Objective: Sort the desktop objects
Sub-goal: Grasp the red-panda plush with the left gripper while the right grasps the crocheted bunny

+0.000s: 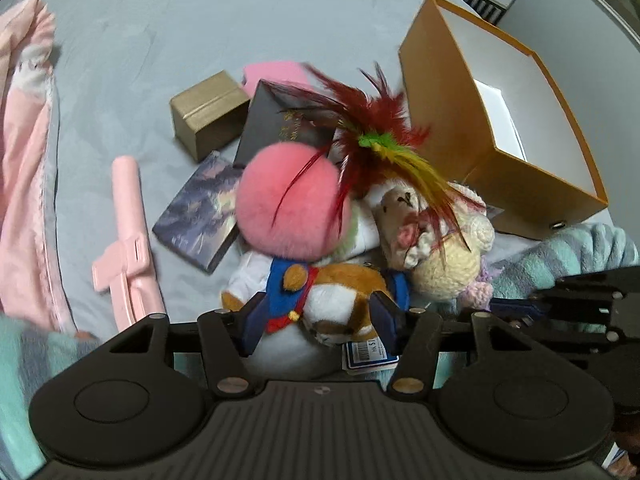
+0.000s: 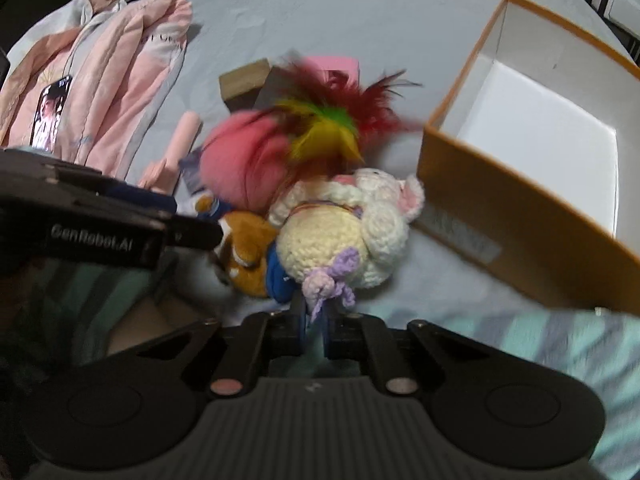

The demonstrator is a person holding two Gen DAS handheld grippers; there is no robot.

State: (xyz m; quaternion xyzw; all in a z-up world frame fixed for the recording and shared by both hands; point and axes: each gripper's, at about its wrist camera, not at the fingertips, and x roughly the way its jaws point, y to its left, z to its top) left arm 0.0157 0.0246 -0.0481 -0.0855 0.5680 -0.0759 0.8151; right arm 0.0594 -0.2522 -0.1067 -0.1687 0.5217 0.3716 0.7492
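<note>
Crocheted doll (image 2: 340,240) lying head away, right tongs (image 2: 316,320) pinching its purple tail, left tongs (image 1: 320,316) clamped across fox plush (image 1: 340,292).

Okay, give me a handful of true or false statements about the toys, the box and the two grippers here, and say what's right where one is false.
1. The orange box holds several toys. False: only its bare white inside shows.
2. The right hand-held gripper is pinched on the crocheted doll, at its lilac tip. True.
3. The left hand-held gripper is clamped shut on nothing. False: its jaws stand wide, either side of the orange plush.
4. A pink pompom sits among the piled toys. True.
5. The gold box lies inside the orange box. False: it sits on the grey surface.
</note>
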